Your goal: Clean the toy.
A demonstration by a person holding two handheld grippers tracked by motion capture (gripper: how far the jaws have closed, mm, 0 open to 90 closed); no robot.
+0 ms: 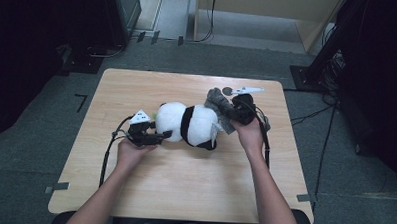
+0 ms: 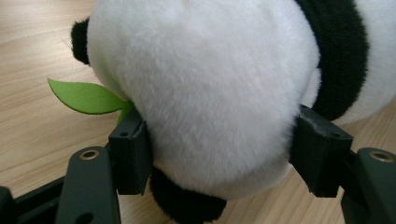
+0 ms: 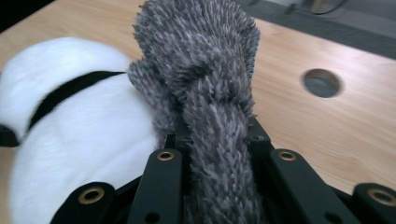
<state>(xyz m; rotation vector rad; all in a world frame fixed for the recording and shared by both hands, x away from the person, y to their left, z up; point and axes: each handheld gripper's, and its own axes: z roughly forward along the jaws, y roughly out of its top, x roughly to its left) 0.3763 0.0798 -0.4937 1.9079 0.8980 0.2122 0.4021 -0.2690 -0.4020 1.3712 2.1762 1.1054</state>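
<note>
The plush black-and-white panda toy [image 1: 188,123] lies mid-table [image 1: 183,191]. My left gripper [image 2: 219,154] squeezes its soft white head; my right gripper [image 3: 219,144] is clenched on a fuzzy grey cloth [image 3: 205,70]. Both feel light and squashy, so I grip deep into the stuffing.

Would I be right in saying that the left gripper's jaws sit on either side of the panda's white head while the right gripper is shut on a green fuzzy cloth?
Not quite: the fuzzy cloth is grey, not green, as the right gripper view shows. The right gripper is indeed shut on it, and the left gripper's jaws do sit on either side of the black-and-white plush panda's white head. The only green thing is the felt leaf beside the panda.
</note>
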